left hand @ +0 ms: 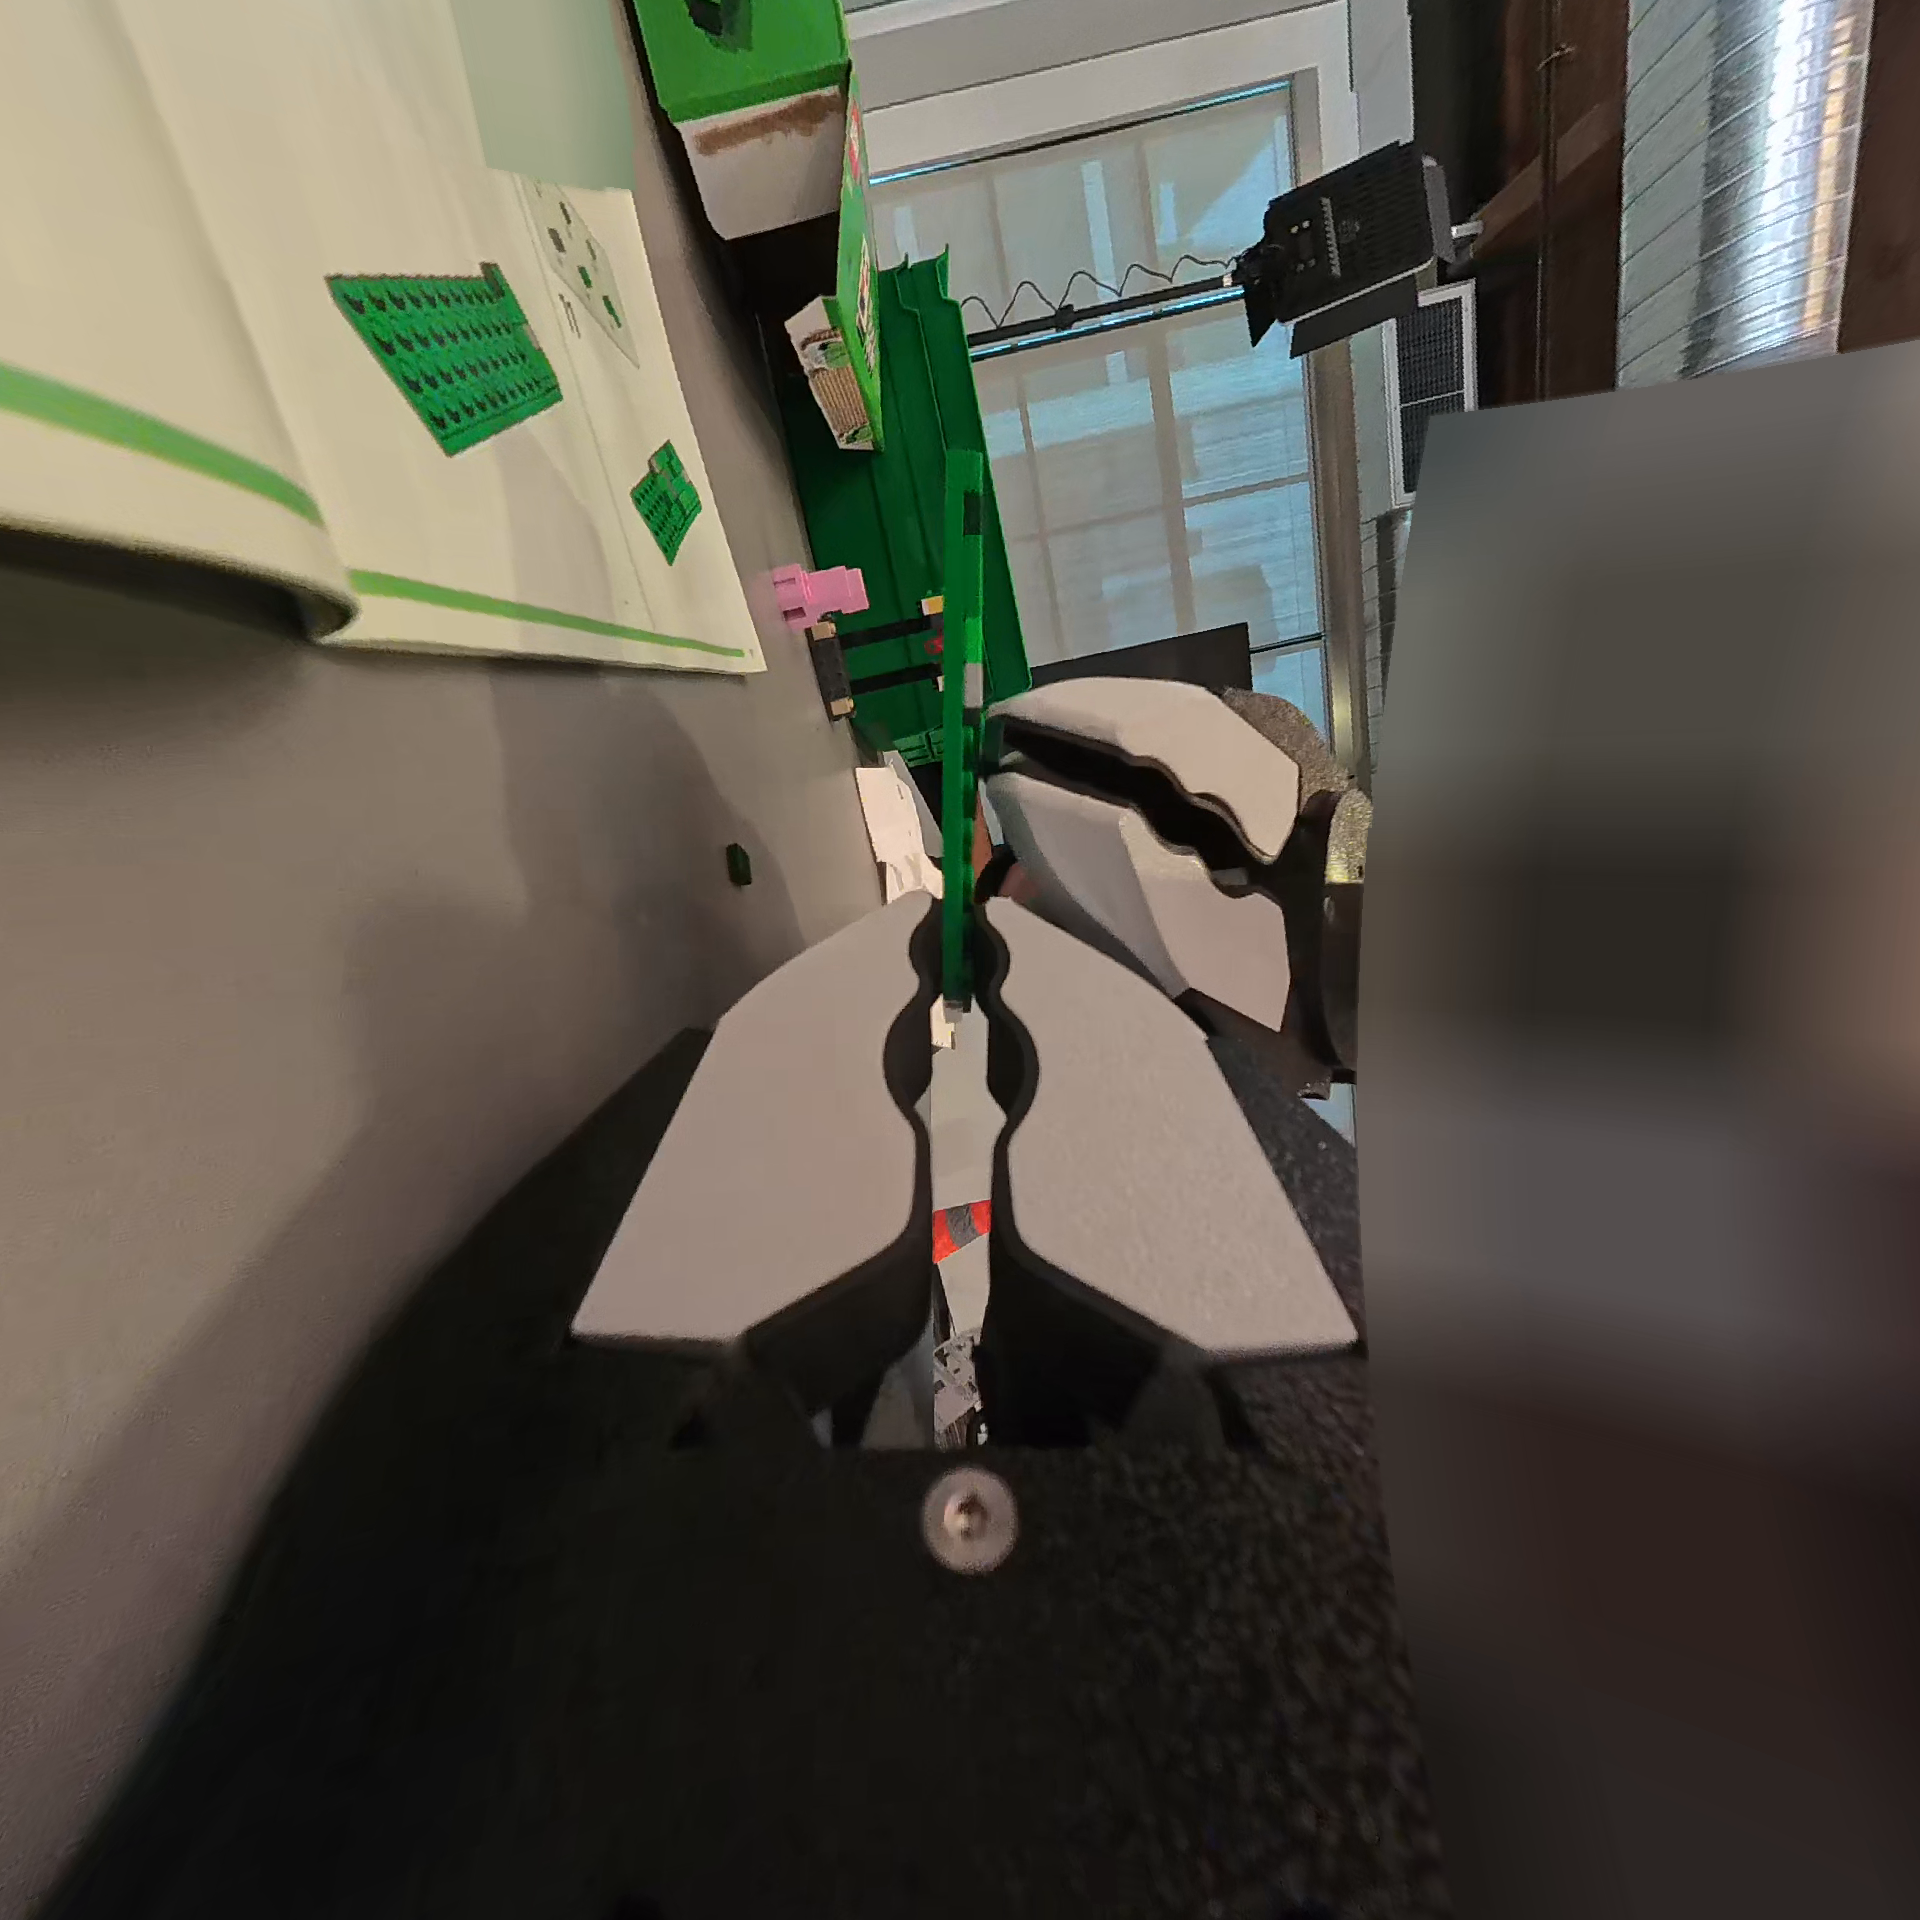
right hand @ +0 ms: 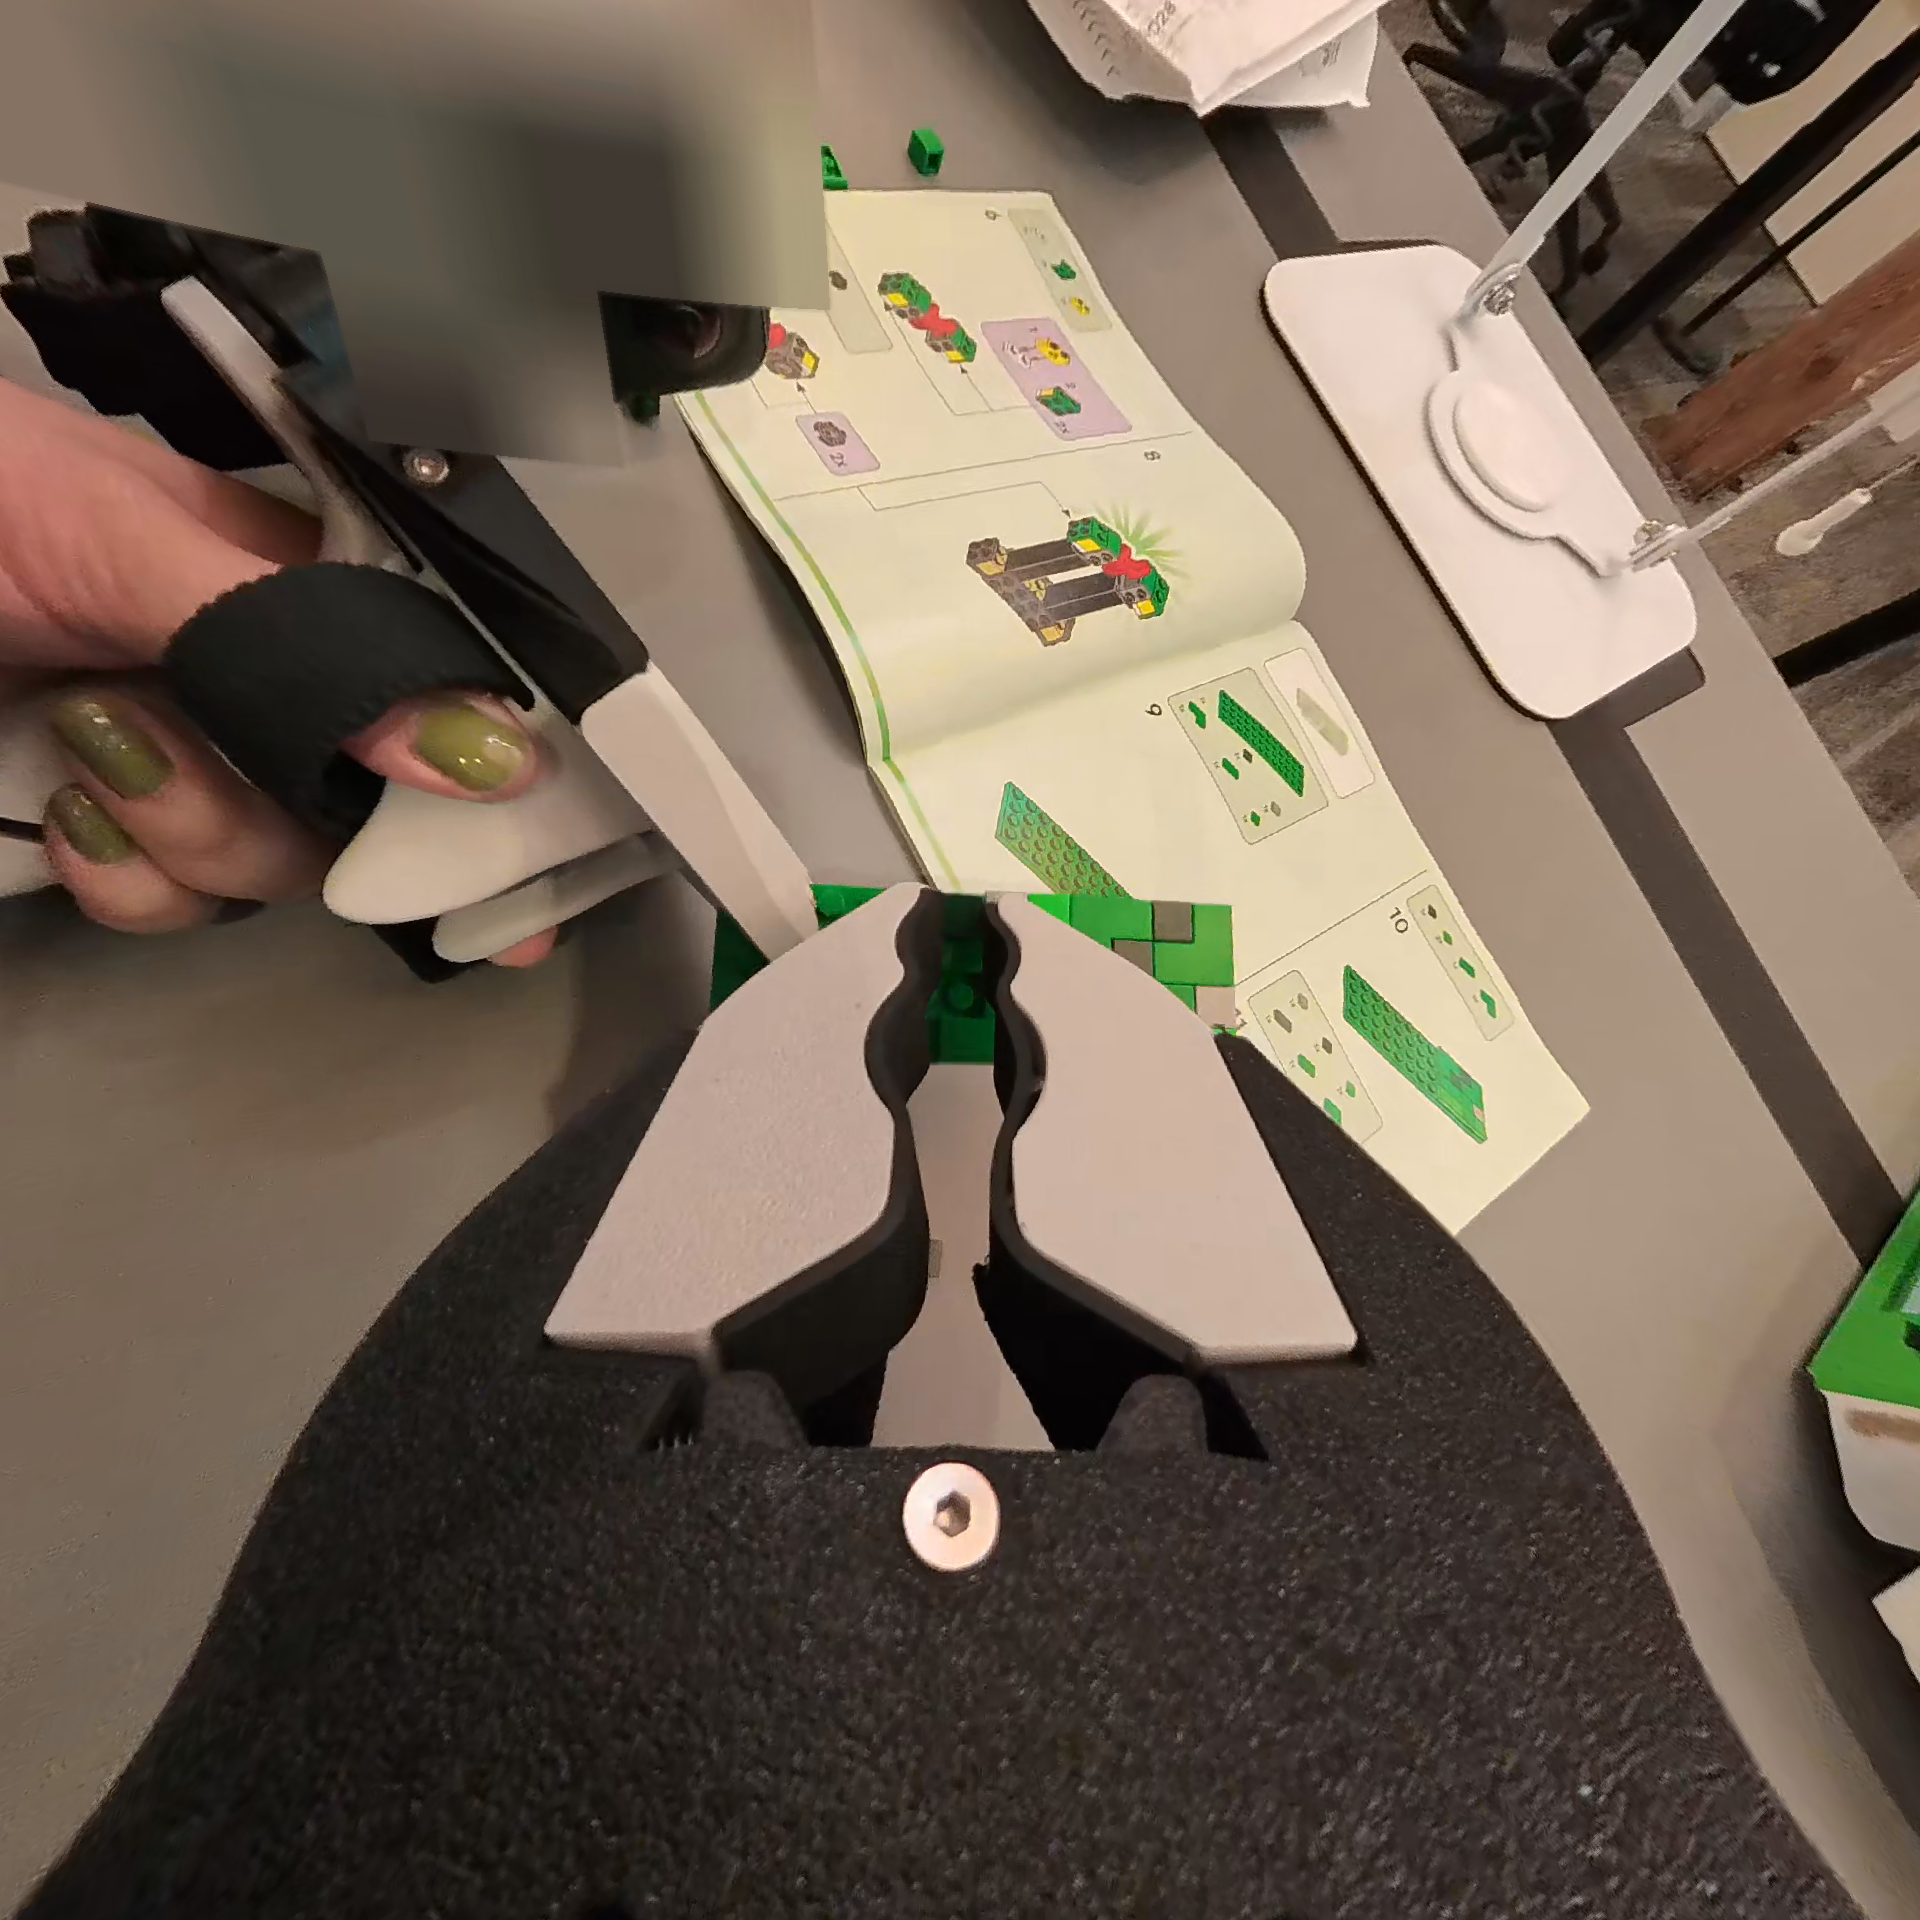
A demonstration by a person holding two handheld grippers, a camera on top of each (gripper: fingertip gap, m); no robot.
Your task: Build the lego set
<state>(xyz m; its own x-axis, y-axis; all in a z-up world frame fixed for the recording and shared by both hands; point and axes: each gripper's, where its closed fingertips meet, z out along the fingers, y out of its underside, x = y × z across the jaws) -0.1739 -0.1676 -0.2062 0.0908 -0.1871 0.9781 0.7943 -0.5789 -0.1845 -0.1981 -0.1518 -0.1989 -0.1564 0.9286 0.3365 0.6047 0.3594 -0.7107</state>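
A flat green Lego plate (left hand: 961,675) with grey and dark tiles is seen edge-on in the left wrist view. My left gripper (left hand: 961,925) is shut on its near edge and holds it upright off the grey table. In the right wrist view the same plate (right hand: 1143,935) lies just past my right gripper (right hand: 961,914), whose jaws are nearly closed with their tips against the plate's face. I cannot tell whether a small piece sits between them. The right gripper (left hand: 1003,748) also shows beside the plate in the left wrist view. A hand holds the left gripper (right hand: 784,925) at the left.
An open instruction booklet (right hand: 1039,675) lies on the table behind the plate. A pink piece (left hand: 816,592), a black pillar build (left hand: 883,655) and a green box (left hand: 748,62) stand farther off. A loose green brick (right hand: 928,149), a white lamp base (right hand: 1475,468) and papers (right hand: 1216,42) are near the table edge. Left and right tips are no more than a few centimetres apart.
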